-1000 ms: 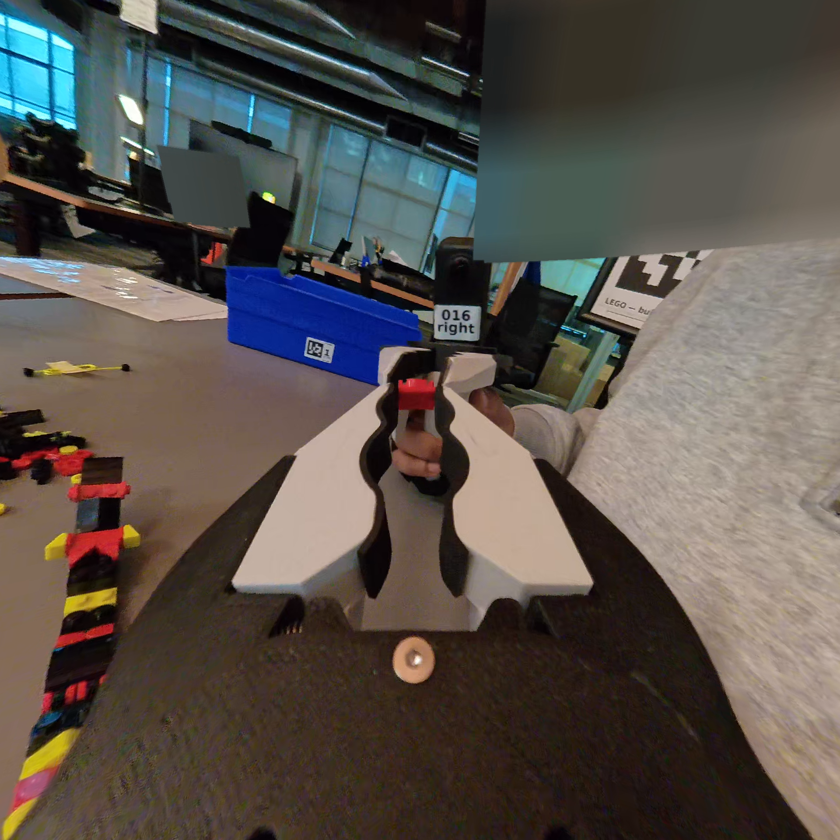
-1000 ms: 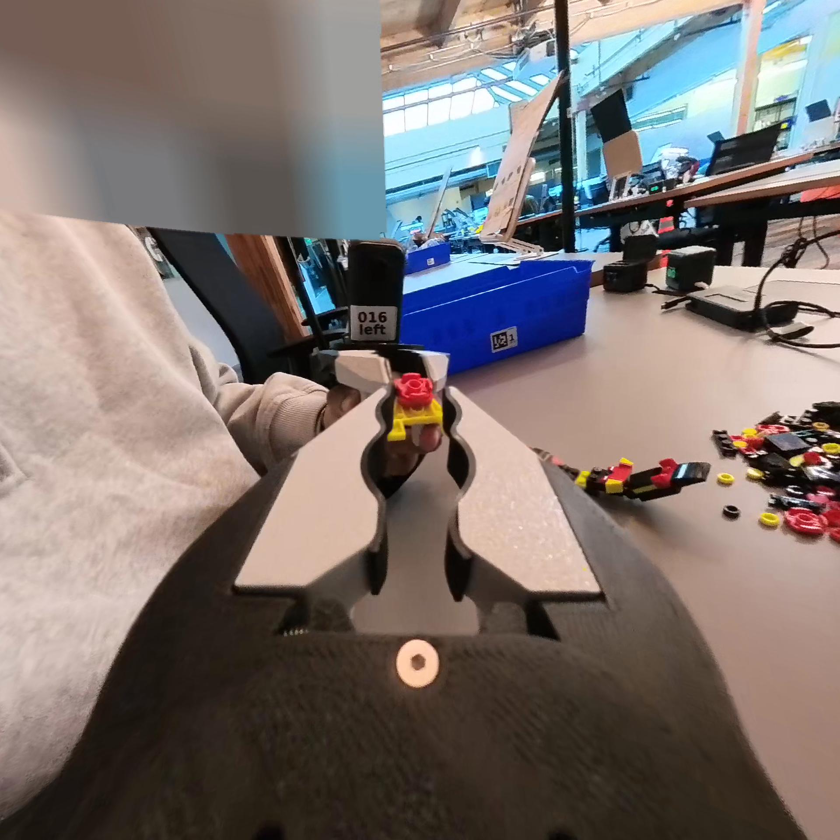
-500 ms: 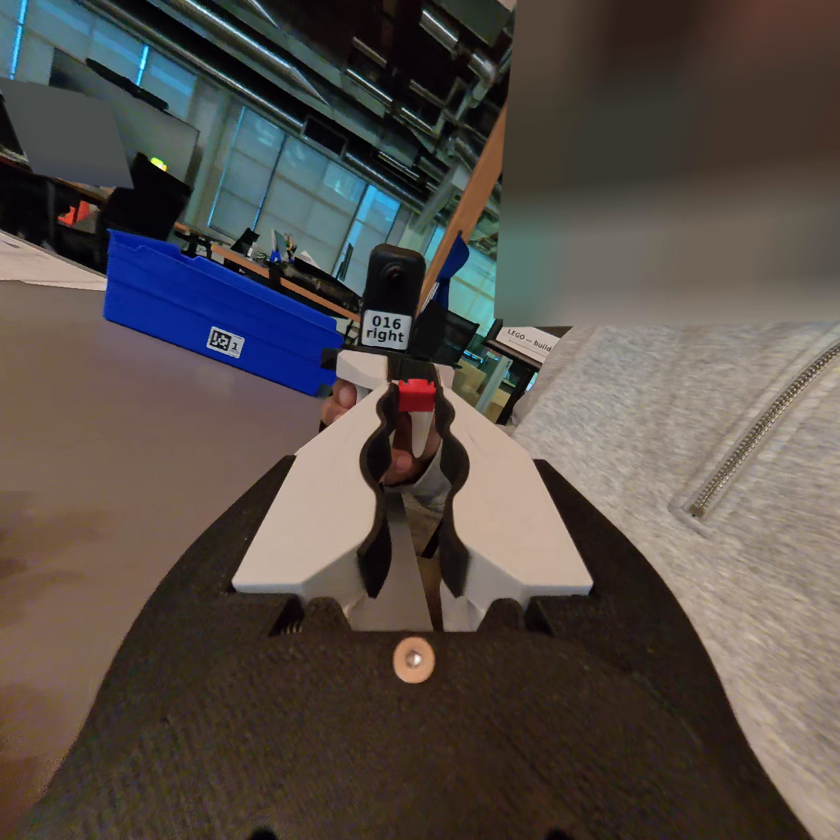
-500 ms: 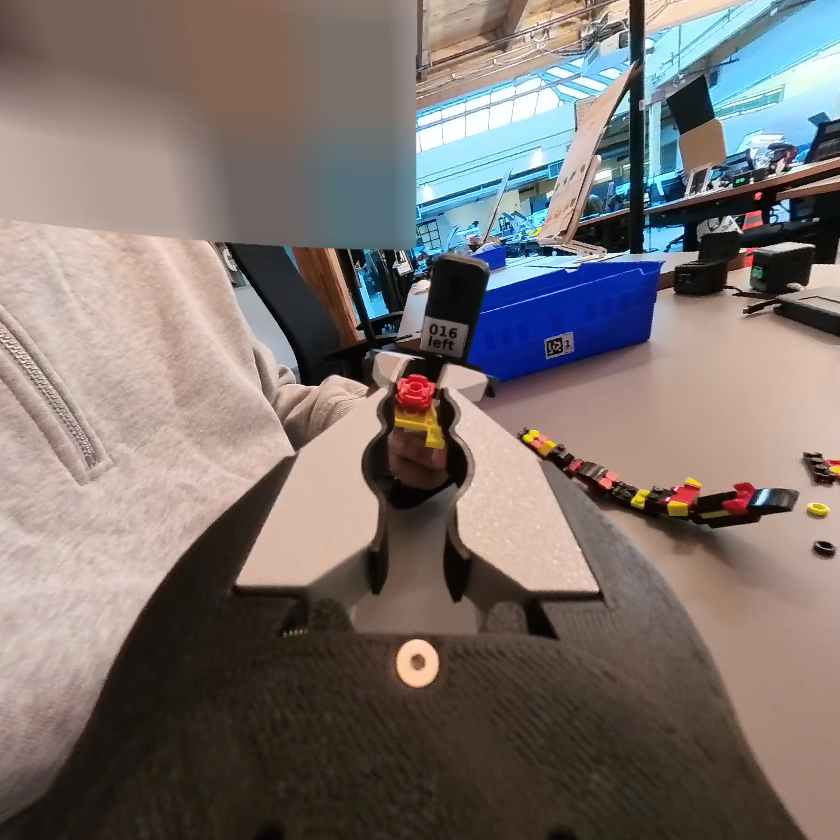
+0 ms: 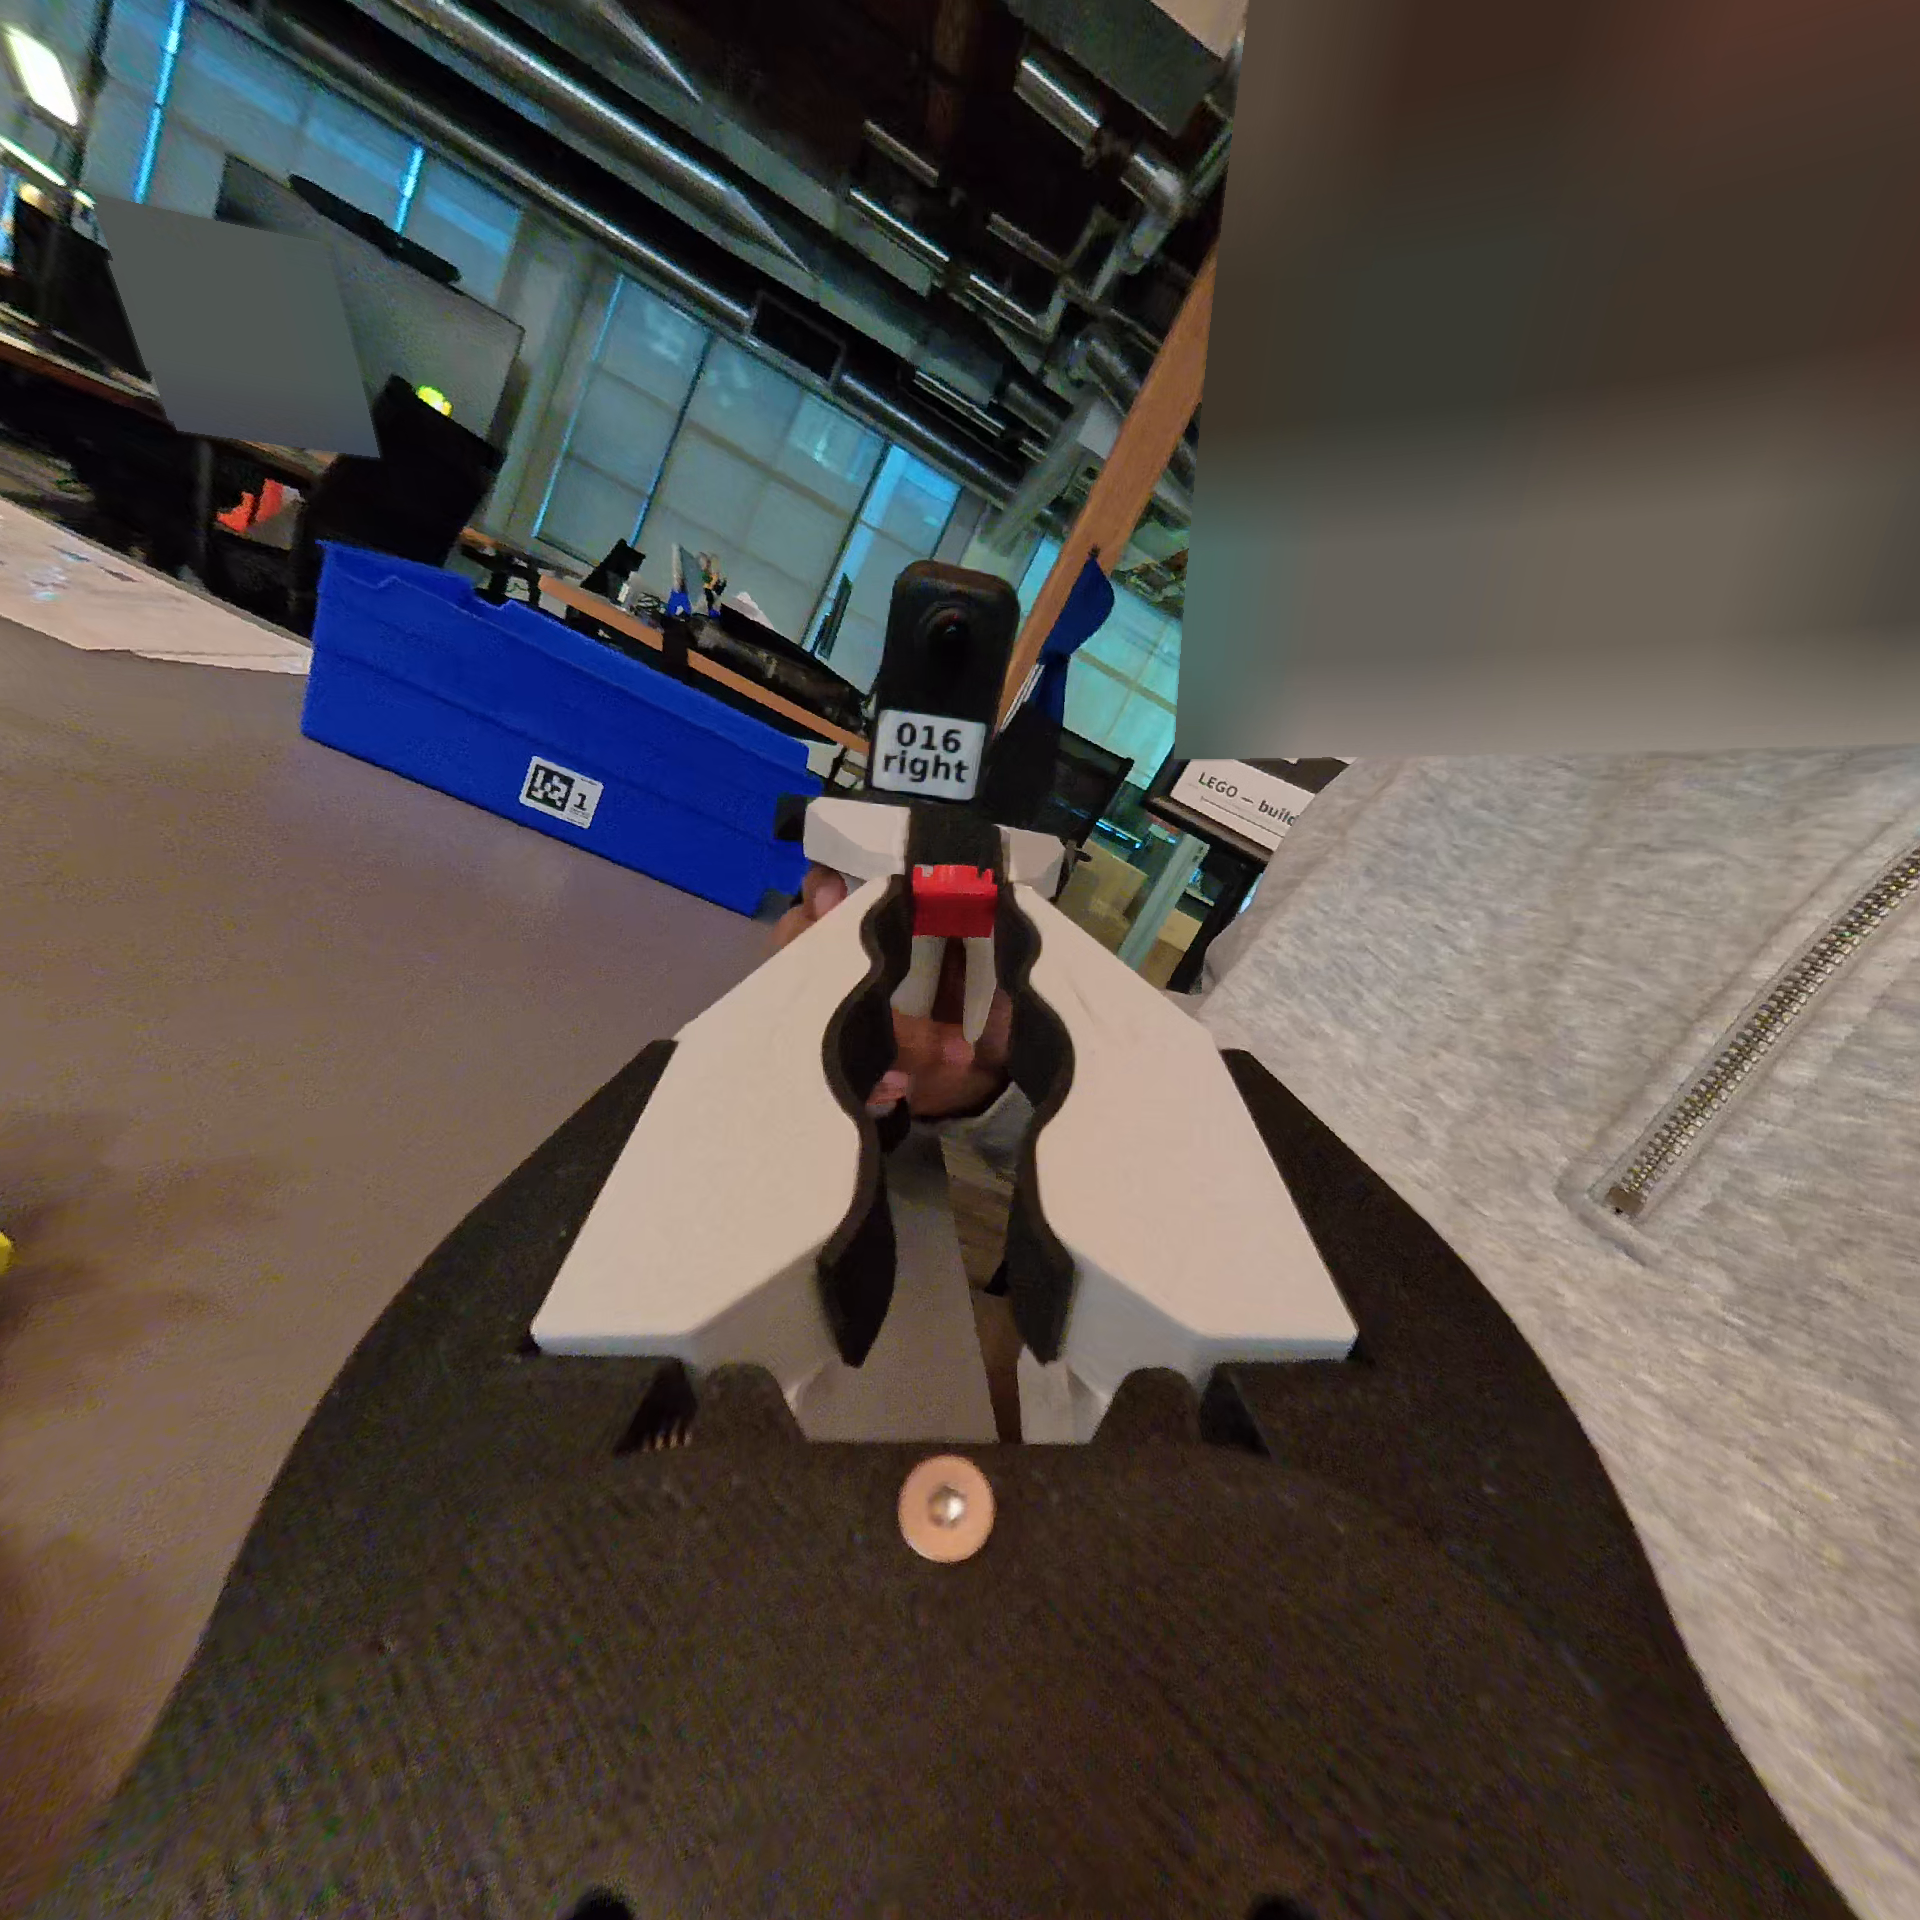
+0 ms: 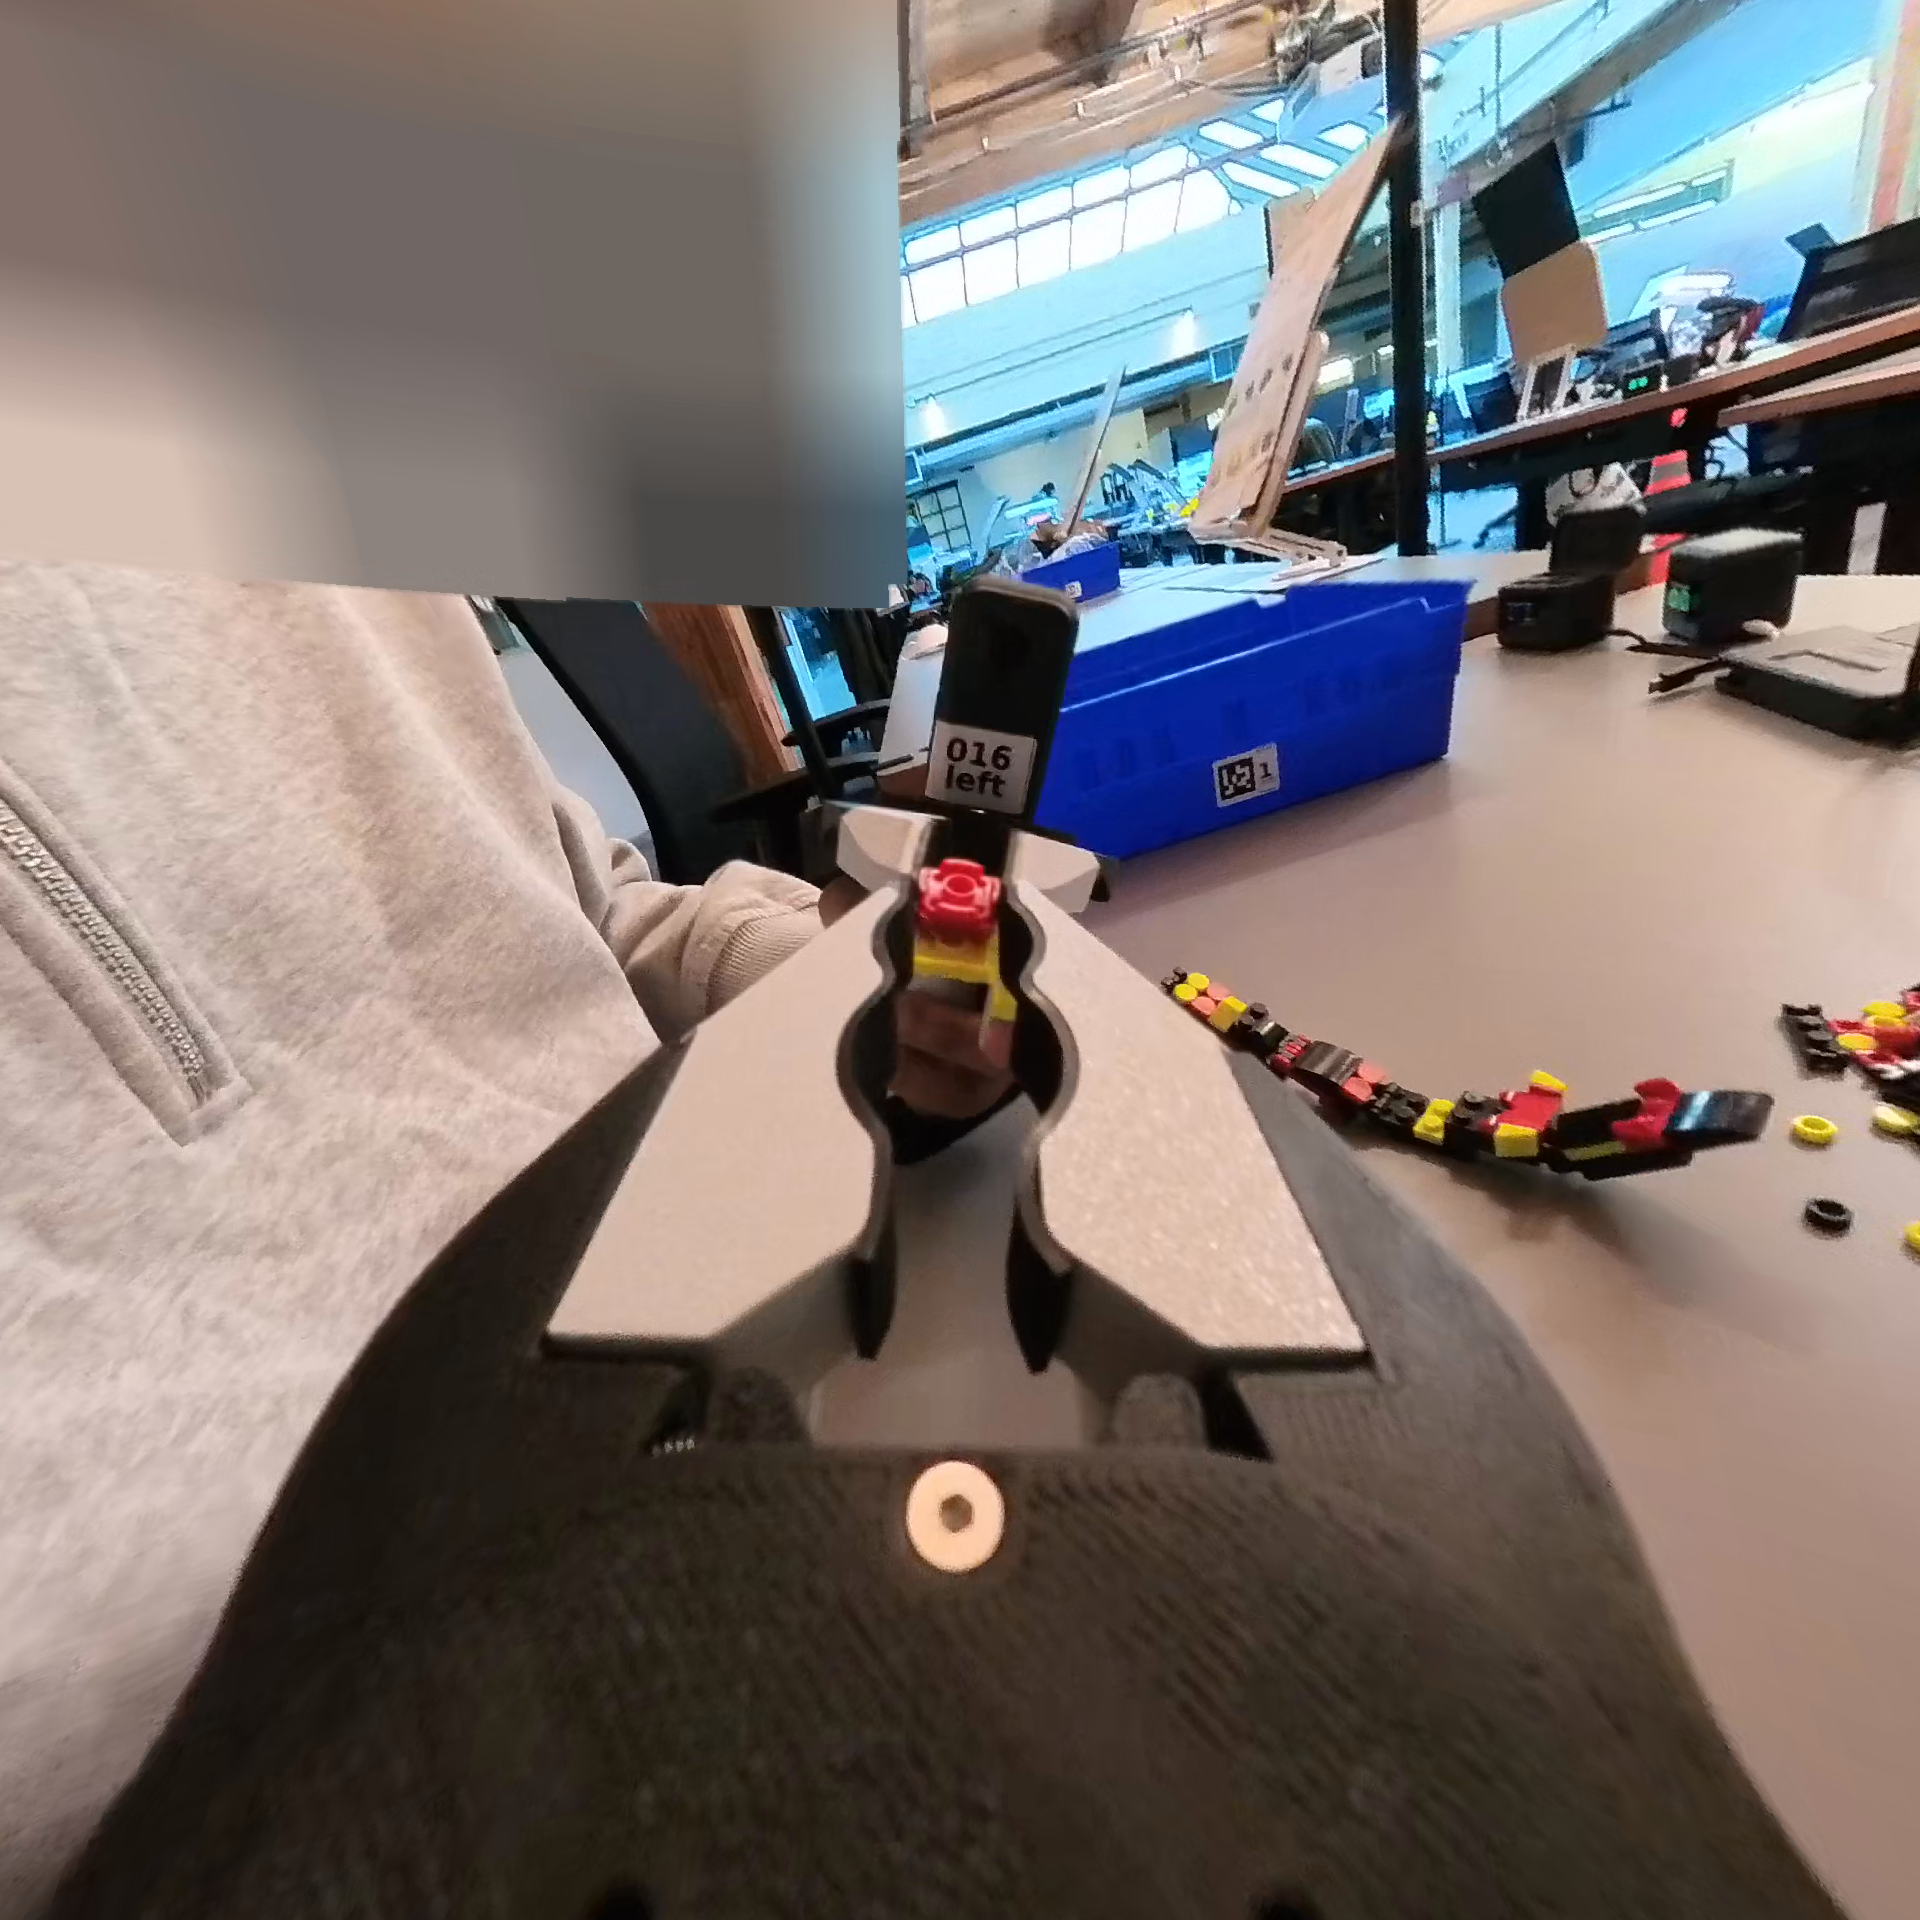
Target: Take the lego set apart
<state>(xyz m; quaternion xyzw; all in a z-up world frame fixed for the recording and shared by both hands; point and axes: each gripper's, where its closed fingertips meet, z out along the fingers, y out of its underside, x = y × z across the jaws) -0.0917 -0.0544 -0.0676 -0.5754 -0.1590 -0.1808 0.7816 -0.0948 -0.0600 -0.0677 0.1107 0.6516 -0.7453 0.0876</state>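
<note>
A small lego piece is held in the air between the two grippers, in front of a person's grey sweater. In the left wrist view my left gripper (image 5: 954,902) is shut on its red brick (image 5: 954,900). The right gripper faces it tip to tip, and its pale fingertips (image 5: 916,977) show just below the brick. In the right wrist view my right gripper (image 6: 956,920) is shut on the same piece, a red stud part (image 6: 958,896) on a yellow part (image 6: 951,963). The rest of the lego set, a long black, red and yellow strip (image 6: 1455,1112), lies on the table to the right.
A blue bin (image 5: 540,717) stands at the back of the grey table (image 5: 260,987); it also shows in the right wrist view (image 6: 1257,707). Loose lego pieces (image 6: 1870,1039), a yellow ring (image 6: 1813,1127) and a black ring (image 6: 1827,1212) lie at the right. Black devices (image 6: 1725,597) sit behind. My two grippers' fingertips are within a few centimetres of each other.
Both grippers have swung together towards the person's chest, still shut on the small piece. The lego strip has left the left wrist view and shifted in the right wrist view.
</note>
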